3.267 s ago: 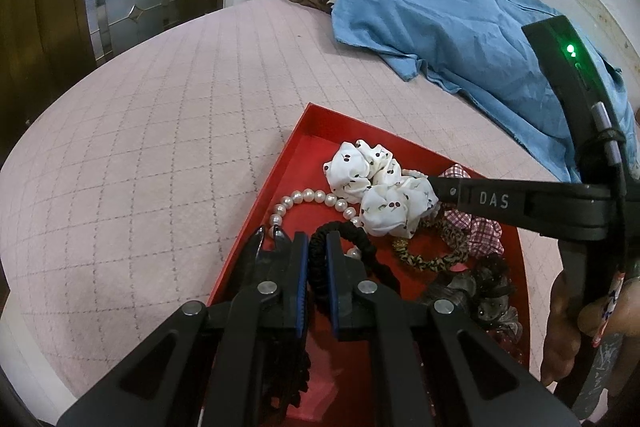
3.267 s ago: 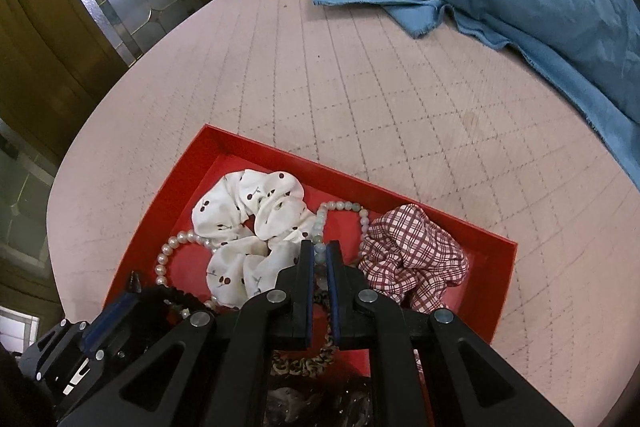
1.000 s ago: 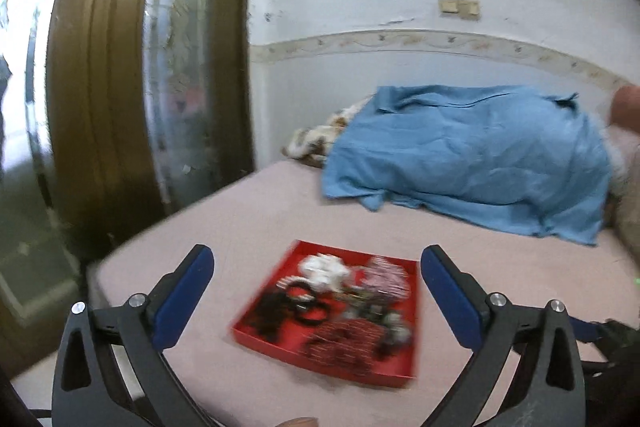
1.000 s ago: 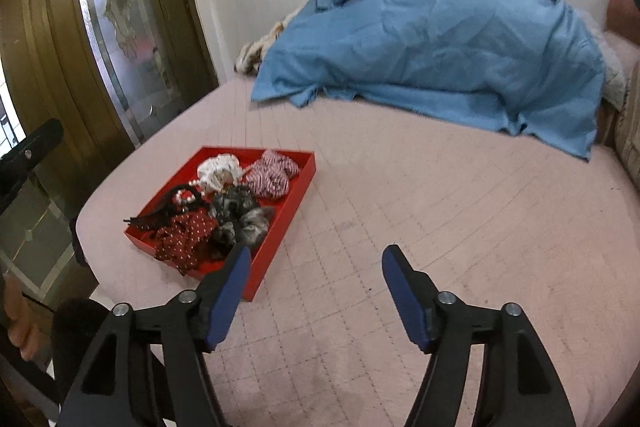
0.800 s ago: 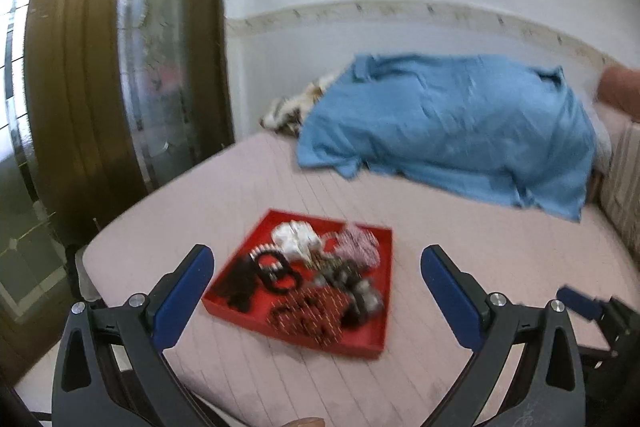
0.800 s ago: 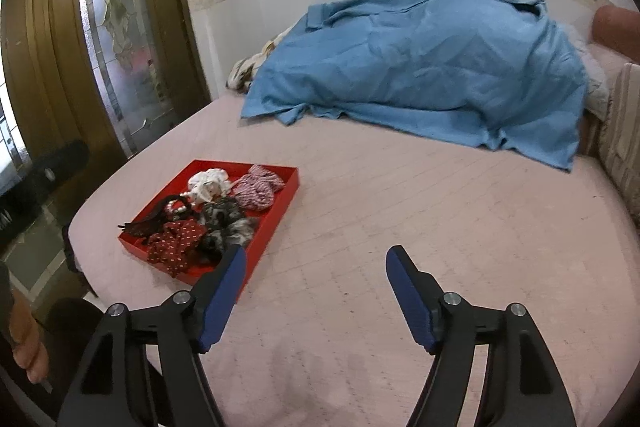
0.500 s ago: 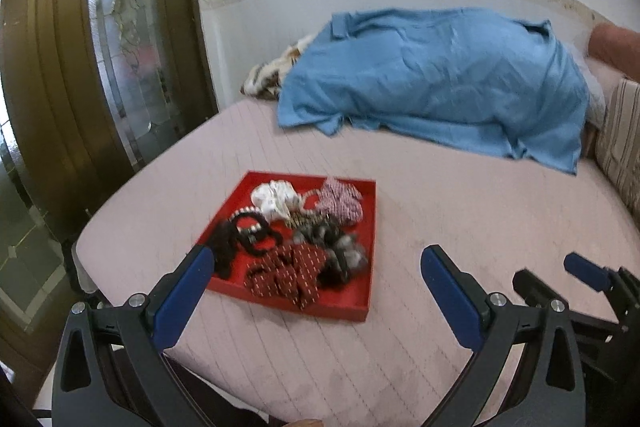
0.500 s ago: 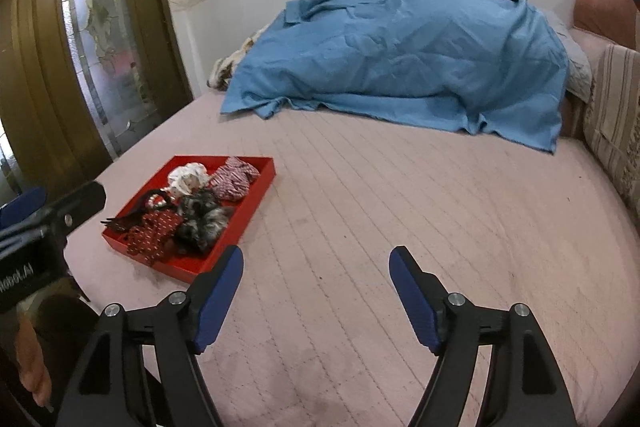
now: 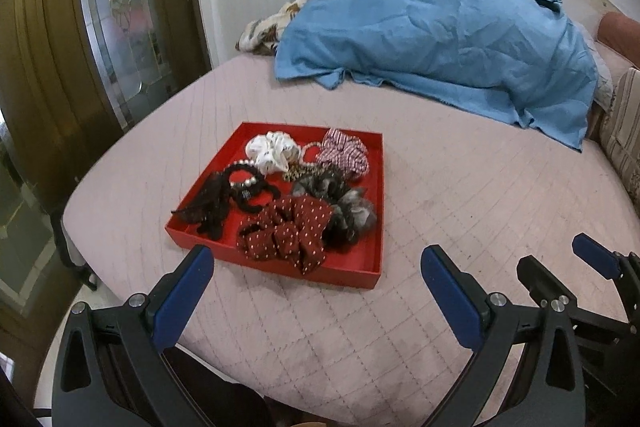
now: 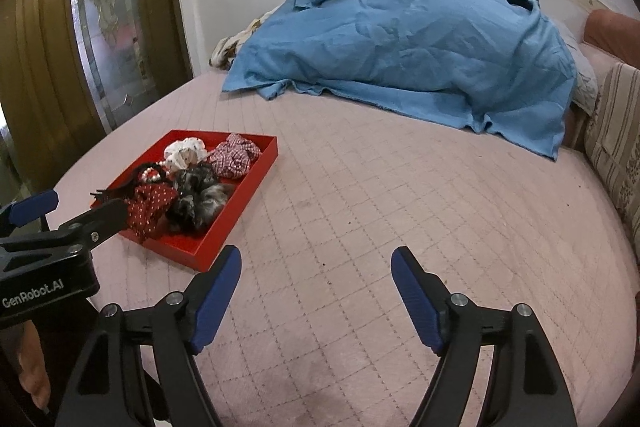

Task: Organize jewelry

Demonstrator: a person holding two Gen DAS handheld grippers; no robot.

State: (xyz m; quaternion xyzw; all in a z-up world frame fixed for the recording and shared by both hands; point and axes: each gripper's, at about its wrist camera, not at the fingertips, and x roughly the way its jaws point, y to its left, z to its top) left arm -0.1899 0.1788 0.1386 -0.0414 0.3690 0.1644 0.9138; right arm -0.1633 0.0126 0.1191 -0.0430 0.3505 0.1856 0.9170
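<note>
A red tray lies on the pink quilted bed, also in the right wrist view. It holds a white scrunchie, a red plaid scrunchie, a red dotted scrunchie, a grey furry scrunchie, black hair ties and a pearl bracelet. My left gripper is open and empty, hovering just in front of the tray. My right gripper is open and empty, to the right of the tray over bare quilt.
A blue sheet covers a heap at the back of the bed. A floral cloth lies beside it. A wood and glass door stands left. A striped cushion is at the right edge.
Both grippers opened, released the tray's items and pulled far back from the tray. Over the last second the views tilted down and settled toward the bed.
</note>
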